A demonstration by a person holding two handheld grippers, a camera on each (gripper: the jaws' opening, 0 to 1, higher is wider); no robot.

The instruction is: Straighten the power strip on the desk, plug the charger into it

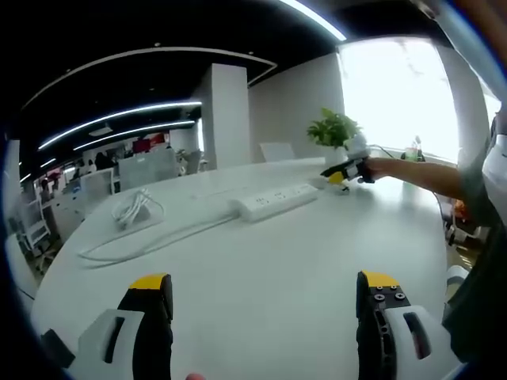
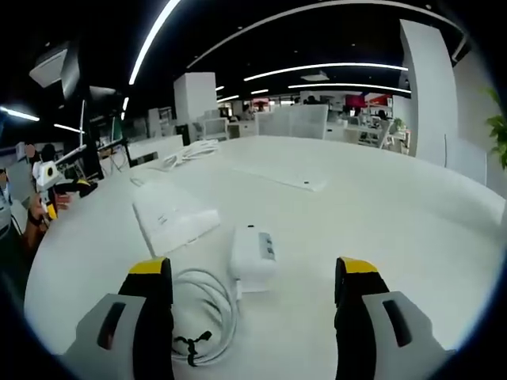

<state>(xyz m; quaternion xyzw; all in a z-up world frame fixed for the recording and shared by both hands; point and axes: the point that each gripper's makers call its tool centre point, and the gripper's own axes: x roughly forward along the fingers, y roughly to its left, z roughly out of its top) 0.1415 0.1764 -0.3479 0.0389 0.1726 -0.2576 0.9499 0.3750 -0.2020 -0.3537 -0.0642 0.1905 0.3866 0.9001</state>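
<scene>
Two views reach me, and I take the left gripper view first, reading from its left side across. A loose white cable lies coiled and trailing on the round white desk, running toward the long white power strip, which sits at a slant well ahead of my left gripper. That gripper's yellow-tipped jaws stand wide apart above bare desk, with nothing between them. Further right, beyond the strip's far end, my right gripper is stretched out on a person's forearm, just in front of a small green potted plant. In the right gripper view, the left gripper shows small at the far left edge. Next comes the power strip, seen end-on, lying flat. Just beside it, nearer me, sits the white boxy charger, its thin white cord coiled to its left, close to my left jaw. The right gripper is spread open; the charger lies on the desk between and just ahead of its jaws, not gripped.
</scene>
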